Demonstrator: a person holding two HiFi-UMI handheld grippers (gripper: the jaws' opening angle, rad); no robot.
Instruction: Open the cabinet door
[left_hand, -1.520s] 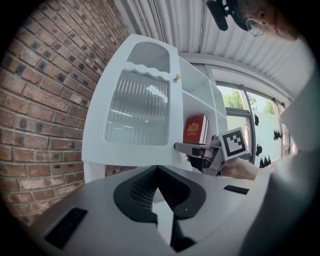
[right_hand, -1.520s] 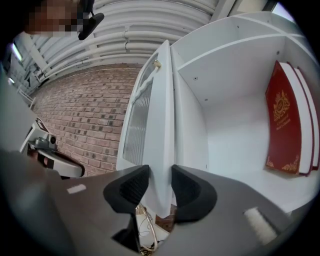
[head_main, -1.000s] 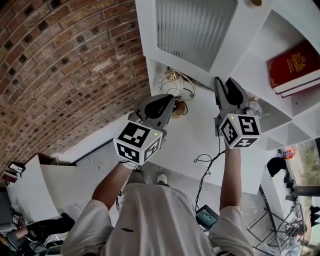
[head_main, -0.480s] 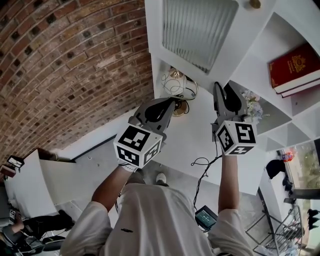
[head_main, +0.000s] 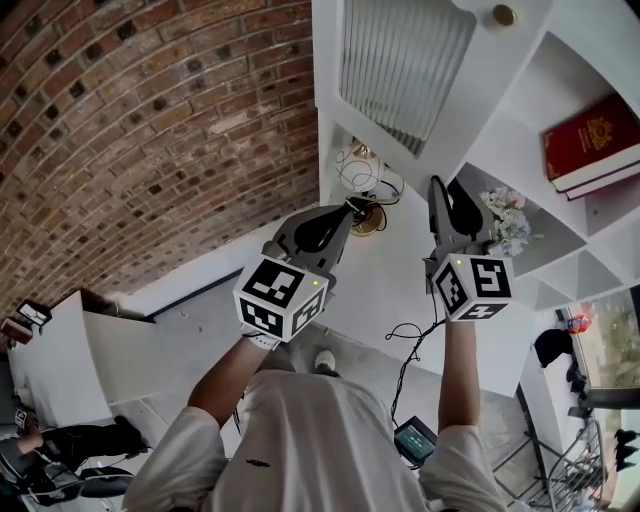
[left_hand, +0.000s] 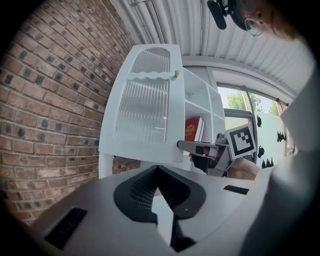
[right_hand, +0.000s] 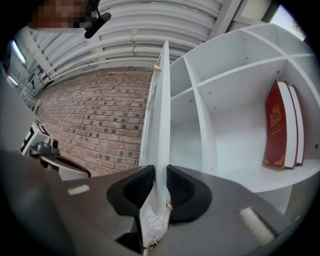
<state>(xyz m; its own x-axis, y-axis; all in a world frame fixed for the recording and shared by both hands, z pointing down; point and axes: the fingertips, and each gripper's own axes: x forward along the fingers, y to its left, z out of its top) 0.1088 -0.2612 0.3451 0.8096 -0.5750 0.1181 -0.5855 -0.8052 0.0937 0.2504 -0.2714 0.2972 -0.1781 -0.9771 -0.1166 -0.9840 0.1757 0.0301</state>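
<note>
Two grippers are raised at a white cabinet (head_main: 570, 60), one clamped on its door.
The right gripper (right_hand: 160, 172) has just been closing its jaws. The free edge of the cabinet door (right_hand: 162, 115), low down, stands between them with both pads against its faces. That door has a ribbed glass panel and a small brass knob (head_main: 503, 15), and it stands swung out from the open shelves, between them and the brick wall (head_main: 150, 130). The left gripper (left_hand: 157, 169) hovers beside the right, clear of the door, its jaws closed tip to tip on nothing. Red books (head_main: 595, 135) stand in an open compartment to the door's right.
</note>
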